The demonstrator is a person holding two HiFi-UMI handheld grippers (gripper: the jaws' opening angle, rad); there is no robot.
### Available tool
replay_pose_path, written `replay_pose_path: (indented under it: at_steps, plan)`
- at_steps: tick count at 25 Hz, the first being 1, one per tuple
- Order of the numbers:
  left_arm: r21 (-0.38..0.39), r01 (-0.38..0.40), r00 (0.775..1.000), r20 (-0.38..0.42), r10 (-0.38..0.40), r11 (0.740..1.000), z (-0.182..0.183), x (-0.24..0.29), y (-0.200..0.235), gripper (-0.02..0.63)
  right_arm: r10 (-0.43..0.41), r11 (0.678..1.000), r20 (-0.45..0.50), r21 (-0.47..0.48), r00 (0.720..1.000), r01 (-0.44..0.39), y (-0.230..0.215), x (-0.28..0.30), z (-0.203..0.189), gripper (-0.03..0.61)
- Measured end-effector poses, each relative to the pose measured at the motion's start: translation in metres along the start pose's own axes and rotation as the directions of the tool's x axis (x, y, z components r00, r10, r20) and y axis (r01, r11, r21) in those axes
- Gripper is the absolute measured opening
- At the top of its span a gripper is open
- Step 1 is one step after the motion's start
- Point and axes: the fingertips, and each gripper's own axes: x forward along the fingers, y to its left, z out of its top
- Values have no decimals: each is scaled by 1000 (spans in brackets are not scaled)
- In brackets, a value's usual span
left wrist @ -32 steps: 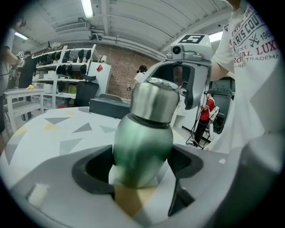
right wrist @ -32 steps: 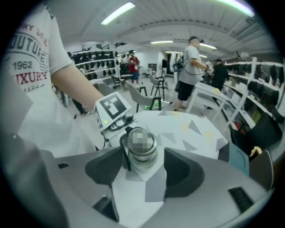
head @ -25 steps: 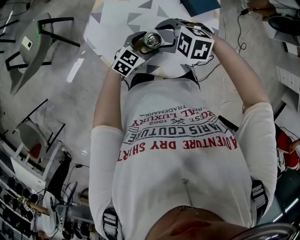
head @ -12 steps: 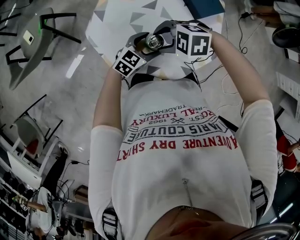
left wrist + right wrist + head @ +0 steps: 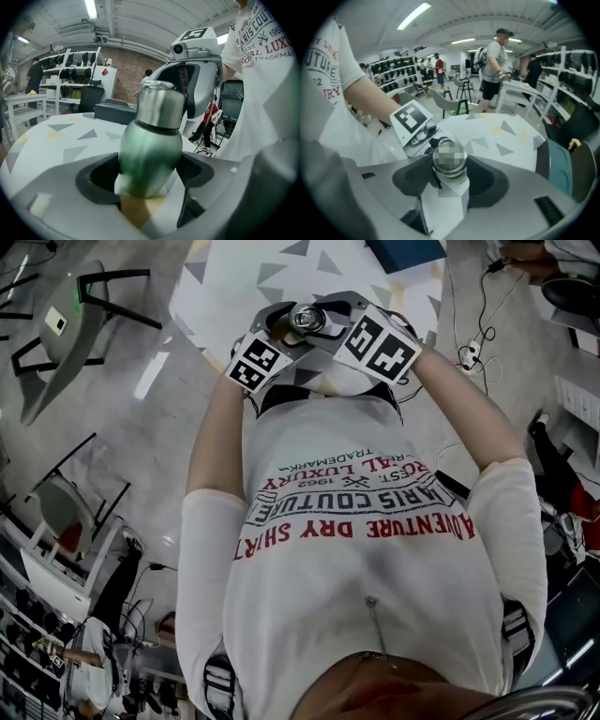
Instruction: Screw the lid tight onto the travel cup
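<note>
Green metal travel cup (image 5: 149, 157) stands upright at centre frame in the left gripper view, between the jaws of the left gripper (image 5: 150, 180). Both dark pads press the rounded body, so the cup is clamped. Brushed-steel lid (image 5: 159, 105) is seated on the cup neck. Right gripper (image 5: 449, 171) meets the lid end-on. Its jaws have just been closing and sit on the lid, a pad against each side. Head view: both grippers meet at upper centre, over a white tabletop with grey and yellow triangles (image 5: 234, 277).
</note>
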Motion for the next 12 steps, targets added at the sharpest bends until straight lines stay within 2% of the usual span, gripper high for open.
replay_pose_path:
  at_steps: [3,7,10,12]
  plan:
    - [-1,-6,1000,4,6,1000,0,0,2,387,-111,984,49,146,993,103,-3,-1,1,236]
    - [0,-12,1000,1,12,1000,0,1,2,387,-211,958,68,213,975,193,-4,-2,0,236]
    - [-3,-12,1000,-3,12,1000,-1,0,1,387,-222,954,63,219,973,203,-4,-1,-1,236]
    - [-5,-12,1000,-1,12,1000,-1,1,1,387,-189,967,66,188,980,173,-2,0,-2,238]
